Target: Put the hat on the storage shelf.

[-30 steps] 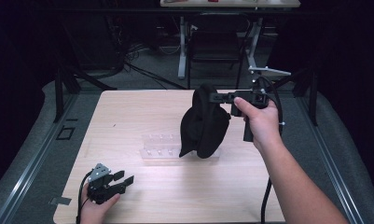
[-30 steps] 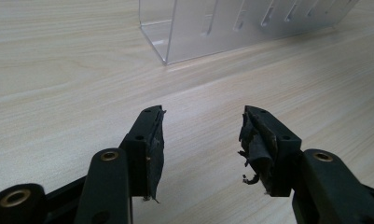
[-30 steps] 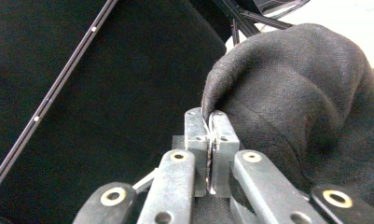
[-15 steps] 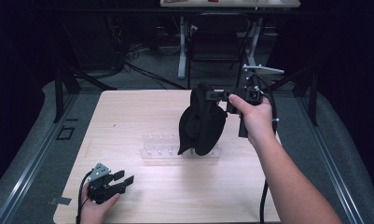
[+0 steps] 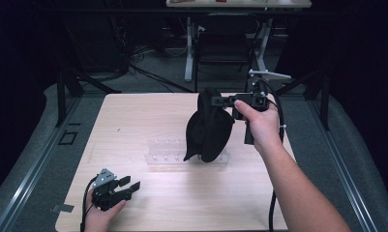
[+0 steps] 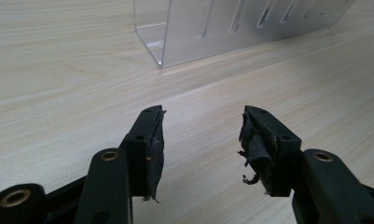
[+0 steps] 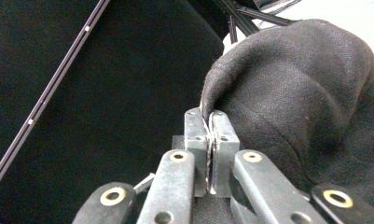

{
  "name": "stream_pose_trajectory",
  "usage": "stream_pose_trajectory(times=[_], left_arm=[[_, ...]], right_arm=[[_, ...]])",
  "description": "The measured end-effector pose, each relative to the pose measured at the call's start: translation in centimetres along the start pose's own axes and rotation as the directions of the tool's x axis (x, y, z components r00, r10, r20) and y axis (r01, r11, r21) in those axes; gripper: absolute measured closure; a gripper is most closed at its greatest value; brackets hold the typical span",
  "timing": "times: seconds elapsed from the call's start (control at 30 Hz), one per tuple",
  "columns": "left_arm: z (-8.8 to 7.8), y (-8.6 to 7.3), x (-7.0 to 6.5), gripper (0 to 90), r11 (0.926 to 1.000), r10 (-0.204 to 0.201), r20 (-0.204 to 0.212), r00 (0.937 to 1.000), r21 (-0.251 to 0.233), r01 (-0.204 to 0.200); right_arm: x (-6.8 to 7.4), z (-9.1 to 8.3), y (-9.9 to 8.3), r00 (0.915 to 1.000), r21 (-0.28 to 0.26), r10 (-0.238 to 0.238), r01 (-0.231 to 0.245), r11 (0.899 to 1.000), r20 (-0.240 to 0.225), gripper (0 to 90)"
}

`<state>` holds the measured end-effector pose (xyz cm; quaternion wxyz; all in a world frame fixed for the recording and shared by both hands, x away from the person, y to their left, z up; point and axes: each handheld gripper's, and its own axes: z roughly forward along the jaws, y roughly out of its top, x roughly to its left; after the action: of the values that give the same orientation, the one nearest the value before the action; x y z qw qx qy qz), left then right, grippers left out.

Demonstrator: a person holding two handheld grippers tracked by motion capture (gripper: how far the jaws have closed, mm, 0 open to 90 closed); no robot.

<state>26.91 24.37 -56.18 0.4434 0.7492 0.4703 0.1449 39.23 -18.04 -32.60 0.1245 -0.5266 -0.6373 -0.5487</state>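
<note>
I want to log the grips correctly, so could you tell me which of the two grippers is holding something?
The right gripper, raised above the table, pinches the black cloth; the left gripper stands open.

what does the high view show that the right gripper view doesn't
Seen from the high view: the whole wooden table, the clear slotted rack lying on it, the left gripper resting open near the table's near left corner, and the black cloth hanging above the rack. Seen from the right gripper view: its jaws pressed together on a fold at the cloth's edge. Both show the right gripper shut on the black cloth.
</note>
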Motion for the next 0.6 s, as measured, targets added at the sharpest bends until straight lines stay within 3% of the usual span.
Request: stream_pose_trajectory(times=[0.37, 0.47, 0.6], left_arm=[[-0.5, 1.6, -0.8, 49.2, 0.9992, 0.003, 0.020, 0.9998, -0.040, -0.003], [-0.5, 2.4, -1.4, 50.7, 0.9983, 0.021, 0.041, 0.9989, -0.054, -0.019], [0.0, 3.7, -2.3, 53.0, 0.9953, 0.079, 0.056, 0.9953, -0.060, -0.076]], right_arm=[[0.6, 1.3, -0.3, 0.9994, 0.007, 0.008, -0.007, 1.000, -0.034, 88.2], [0.8, 1.8, -0.3, 0.9990, 0.008, 0.010, -0.010, 1.000, -0.043, 88.1], [0.8, 2.1, -0.2, 0.9987, 0.007, 0.015, -0.014, 1.000, -0.050, 88.1]])
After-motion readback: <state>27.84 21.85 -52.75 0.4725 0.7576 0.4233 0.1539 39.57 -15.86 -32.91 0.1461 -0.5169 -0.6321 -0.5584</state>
